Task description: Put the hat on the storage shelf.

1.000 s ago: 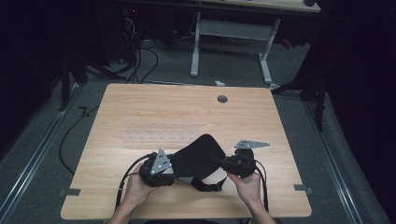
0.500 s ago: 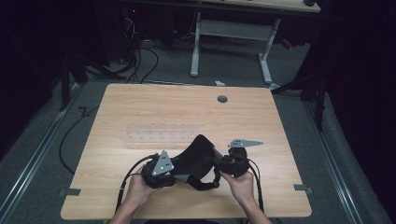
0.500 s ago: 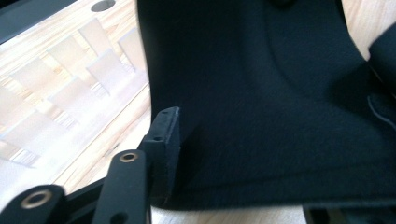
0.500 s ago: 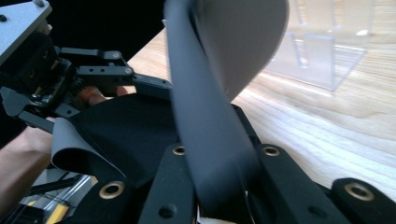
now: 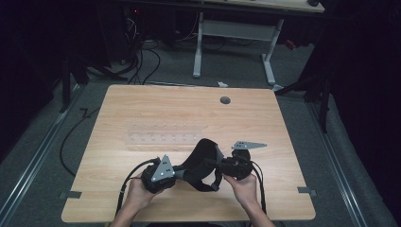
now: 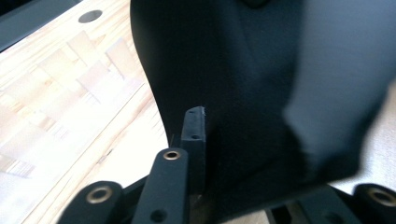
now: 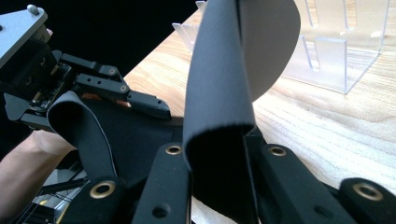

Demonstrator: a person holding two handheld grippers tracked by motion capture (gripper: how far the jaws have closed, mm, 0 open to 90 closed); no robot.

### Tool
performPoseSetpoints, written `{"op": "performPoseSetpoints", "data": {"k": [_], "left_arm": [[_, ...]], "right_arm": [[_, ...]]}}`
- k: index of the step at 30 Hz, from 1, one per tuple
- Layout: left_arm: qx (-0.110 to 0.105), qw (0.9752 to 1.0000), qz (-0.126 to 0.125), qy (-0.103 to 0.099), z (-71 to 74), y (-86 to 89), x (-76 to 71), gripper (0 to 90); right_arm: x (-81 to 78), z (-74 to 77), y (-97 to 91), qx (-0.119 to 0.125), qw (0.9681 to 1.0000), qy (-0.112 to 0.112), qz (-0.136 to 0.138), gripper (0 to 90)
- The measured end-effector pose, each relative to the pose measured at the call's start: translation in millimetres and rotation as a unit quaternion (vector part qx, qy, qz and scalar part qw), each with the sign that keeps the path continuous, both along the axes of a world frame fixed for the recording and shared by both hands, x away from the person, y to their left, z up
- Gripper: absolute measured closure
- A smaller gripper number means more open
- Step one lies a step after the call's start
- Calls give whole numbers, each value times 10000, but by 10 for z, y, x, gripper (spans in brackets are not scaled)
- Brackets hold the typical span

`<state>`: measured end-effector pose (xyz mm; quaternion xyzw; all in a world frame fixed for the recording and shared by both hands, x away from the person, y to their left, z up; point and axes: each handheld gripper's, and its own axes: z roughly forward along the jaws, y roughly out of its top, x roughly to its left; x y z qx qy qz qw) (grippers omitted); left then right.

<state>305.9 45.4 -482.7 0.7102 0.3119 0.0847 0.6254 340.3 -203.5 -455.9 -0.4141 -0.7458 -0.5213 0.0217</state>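
A black flexible sheet (image 5: 202, 158) arches up over the front middle of the wooden table (image 5: 142, 109), held between both grippers. My left gripper (image 5: 180, 173) is shut on the sheet's left end; in the left gripper view one finger (image 6: 194, 133) presses against the dark sheet (image 6: 261, 88), which hides the other finger. My right gripper (image 5: 215, 166) is shut on the sheet's right end. In the right gripper view its jaws (image 7: 217, 156) pinch a folded edge of the sheet (image 7: 219, 70), and the left gripper (image 7: 140, 100) holds the far end.
A clear plastic rack (image 5: 161, 138) lies flat behind the grippers, seen close by as the clear rack (image 7: 336, 51). A round cable hole (image 5: 225, 100) sits near the table's far edge. Cables trail off the front edge. A desk frame (image 5: 236, 33) stands beyond.
The right gripper has shifted a little left toward the left one, and the sheet between them bows up into a tighter arch. Both stay closed on it.
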Motion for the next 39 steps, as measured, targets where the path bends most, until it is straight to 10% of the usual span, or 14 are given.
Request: {"op": "performPoseSetpoints", "data": {"k": [11, 24, 30, 39], "left_arm": [[-167, 9982, -525, 224, 25, 1, -77, 866], [-532, 9971, -311, 445, 91, 139, -28, 866], [-678, 9965, -114, 478, 153, 247, 0, 866], [-983, 9936, 227, 499, 202, 380, 30, 866]], "right_arm": [[-11, 28, -65, -60, 9995, -234, -227, 641], [-77, -10, -440, 107, 9948, -563, -838, 509], [8, -362, -679, -867, 9800, -618, -1679, 469], [134, -717, -826, -1816, 9596, -437, -2105, 449]]}}
